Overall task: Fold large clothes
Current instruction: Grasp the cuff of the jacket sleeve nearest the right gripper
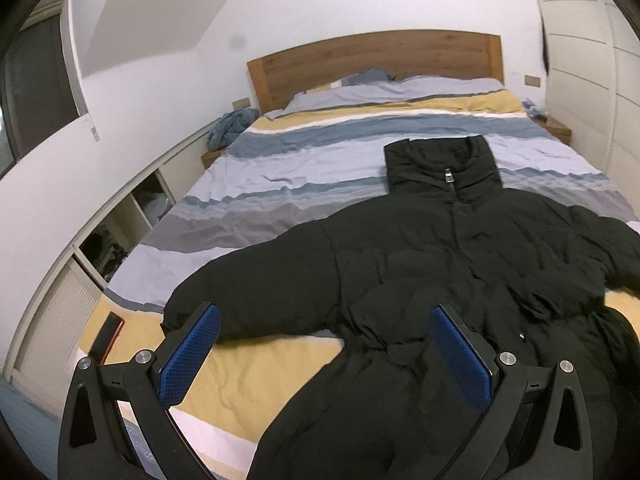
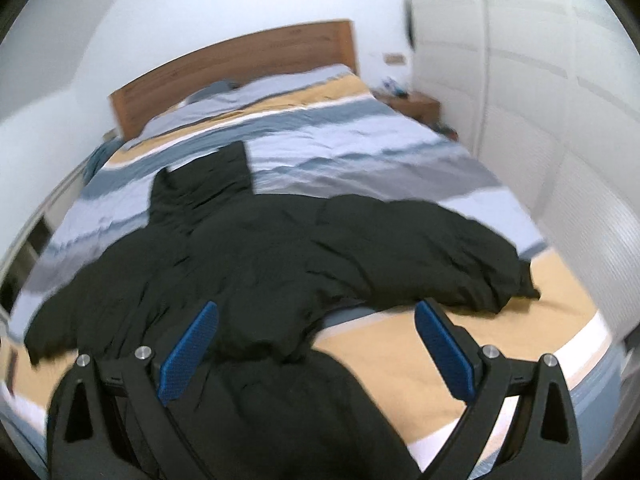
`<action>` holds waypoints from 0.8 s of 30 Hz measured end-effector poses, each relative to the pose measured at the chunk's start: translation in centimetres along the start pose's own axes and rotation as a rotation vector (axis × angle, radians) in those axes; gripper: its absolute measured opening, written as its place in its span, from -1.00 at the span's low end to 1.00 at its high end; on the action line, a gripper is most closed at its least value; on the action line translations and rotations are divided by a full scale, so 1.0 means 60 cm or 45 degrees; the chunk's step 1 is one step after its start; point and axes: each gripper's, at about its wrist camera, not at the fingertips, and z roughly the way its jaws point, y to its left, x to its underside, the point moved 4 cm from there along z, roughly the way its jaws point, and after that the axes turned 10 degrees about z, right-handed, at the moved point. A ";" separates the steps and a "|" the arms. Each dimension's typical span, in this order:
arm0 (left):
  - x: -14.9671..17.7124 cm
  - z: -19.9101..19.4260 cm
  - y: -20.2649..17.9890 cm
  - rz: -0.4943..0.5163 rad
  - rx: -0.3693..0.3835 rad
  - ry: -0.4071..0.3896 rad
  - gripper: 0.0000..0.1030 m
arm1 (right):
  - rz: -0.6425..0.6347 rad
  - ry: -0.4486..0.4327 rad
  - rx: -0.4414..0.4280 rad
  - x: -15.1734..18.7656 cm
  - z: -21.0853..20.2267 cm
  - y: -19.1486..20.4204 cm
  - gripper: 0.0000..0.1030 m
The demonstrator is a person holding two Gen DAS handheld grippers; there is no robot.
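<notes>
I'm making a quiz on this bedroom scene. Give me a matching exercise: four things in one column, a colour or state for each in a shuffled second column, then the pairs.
1. jacket
2. headboard
3. left gripper
4. bedcover

A. wooden brown
B. striped blue, grey and yellow
C. black, spread flat with sleeves out
D. open, holding nothing

Pairs: 1-C, 2-A, 3-D, 4-B

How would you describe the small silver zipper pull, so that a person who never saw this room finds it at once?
Start at the bed with the striped blue, grey and yellow cover, where a black puffer jacket lies spread flat. Follow its front up to the tall standing collar. The zipper pull hangs at the collar's middle, the only bright metal piece on that dark fabric.
</notes>
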 end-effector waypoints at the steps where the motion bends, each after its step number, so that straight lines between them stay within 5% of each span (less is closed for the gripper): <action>1: -0.001 0.010 0.001 -0.007 0.000 0.011 0.99 | 0.045 0.012 -0.002 -0.003 0.013 -0.015 0.93; 12: 0.012 0.119 0.010 -0.041 -0.035 0.146 0.99 | 0.597 0.105 0.056 -0.012 0.157 -0.262 0.93; 24: 0.058 0.181 0.011 -0.049 -0.082 0.290 0.99 | 0.952 0.079 -0.005 -0.009 0.228 -0.407 0.93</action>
